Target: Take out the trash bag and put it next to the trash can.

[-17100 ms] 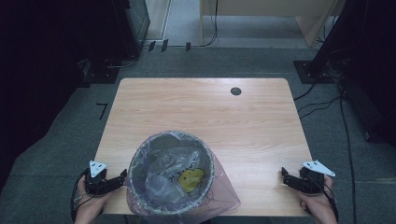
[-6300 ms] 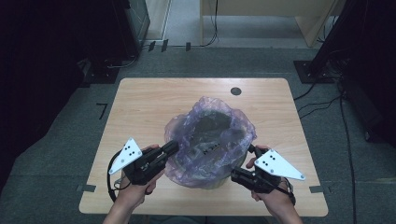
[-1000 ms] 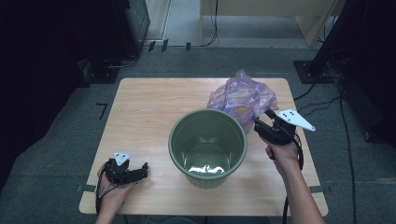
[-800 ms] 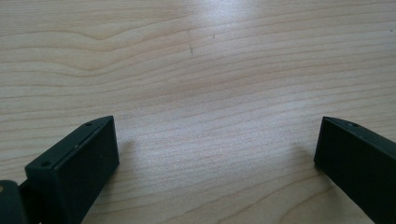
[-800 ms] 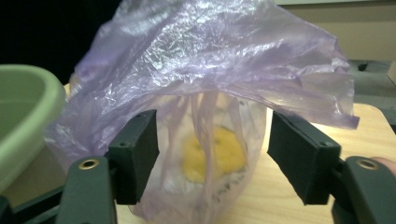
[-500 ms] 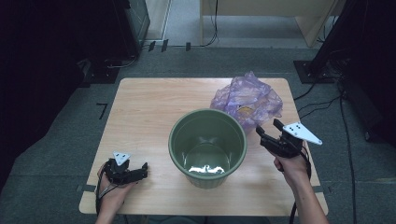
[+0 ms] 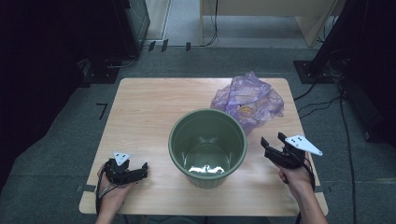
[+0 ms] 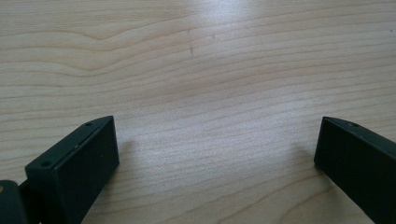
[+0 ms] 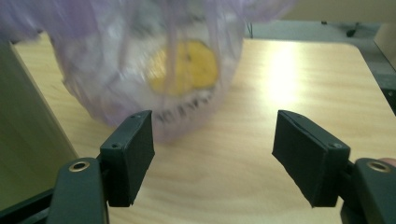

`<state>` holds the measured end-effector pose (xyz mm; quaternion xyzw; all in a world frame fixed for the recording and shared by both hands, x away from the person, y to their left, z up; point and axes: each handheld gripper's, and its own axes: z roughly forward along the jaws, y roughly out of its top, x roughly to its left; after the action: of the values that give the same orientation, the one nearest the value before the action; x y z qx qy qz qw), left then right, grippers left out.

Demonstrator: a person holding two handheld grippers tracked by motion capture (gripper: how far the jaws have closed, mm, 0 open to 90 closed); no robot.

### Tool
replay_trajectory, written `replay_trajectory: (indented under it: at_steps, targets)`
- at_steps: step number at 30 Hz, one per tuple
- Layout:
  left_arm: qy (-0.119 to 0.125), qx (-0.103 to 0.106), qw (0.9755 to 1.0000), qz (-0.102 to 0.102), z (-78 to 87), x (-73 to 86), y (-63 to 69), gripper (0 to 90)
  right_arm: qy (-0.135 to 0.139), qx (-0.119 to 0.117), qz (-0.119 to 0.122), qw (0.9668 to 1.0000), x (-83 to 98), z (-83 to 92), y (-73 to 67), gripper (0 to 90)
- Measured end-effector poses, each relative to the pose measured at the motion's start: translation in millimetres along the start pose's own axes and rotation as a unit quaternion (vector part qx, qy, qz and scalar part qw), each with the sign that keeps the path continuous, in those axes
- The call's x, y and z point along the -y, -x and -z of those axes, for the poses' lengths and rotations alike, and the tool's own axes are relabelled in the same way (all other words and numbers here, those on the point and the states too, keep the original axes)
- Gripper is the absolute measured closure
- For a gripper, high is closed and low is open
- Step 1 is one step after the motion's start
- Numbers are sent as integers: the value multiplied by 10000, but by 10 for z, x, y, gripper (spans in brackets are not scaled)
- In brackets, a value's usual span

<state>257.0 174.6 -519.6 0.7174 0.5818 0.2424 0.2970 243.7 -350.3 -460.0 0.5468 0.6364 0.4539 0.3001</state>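
Observation:
A green plastic bin (image 7: 205,128) stands upright mid-table, with only a shiny bare bottom visible inside. Behind it to the right lies a crumpled purple bag (image 7: 247,100) with something yellow (image 7: 244,110) inside. My right gripper (image 7: 272,138) hovers right of the bin and short of the bag. Its jaws have just been opening and are open, with nothing between them. In the right gripper view (image 9: 215,119) the bag (image 9: 140,60) lies ahead and the bin wall (image 9: 23,140) is at the left. My left gripper (image 7: 142,170) rests open at the near left, over bare wood (image 8: 218,128).
The wooden table (image 7: 149,107) has bare room on its left half and along the front. Dark equipment and cables stand on the grey floor around it, with a black stand (image 7: 327,46) at the far right.
My right gripper has drawn back from the bag toward the near right edge and sunk lower. The bag stays on the table. The left hand has not moved.

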Motion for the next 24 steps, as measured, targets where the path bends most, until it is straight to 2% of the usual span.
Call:
replay_trajectory:
  at_steps: [6, 9, 16, 24]
  targets:
    - [1, 0, 10000, 1, 0, 0, 0, 0, -256, 180, 27, 9995, 179, 42, 122, 253]
    - [2, 0, 10000, 0, 0, 0, 0, 0, -398, 301, -54, 9987, 267, 80, 214, 214]
    - [4, 6, 10000, -3, 1, 2, -1, 0, -628, 393, -127, 9972, 407, 173, 327, 172]
    - [6, 17, 10000, -16, 4, 5, -2, 0, -841, 521, -97, 9950, 544, 262, 428, 156]
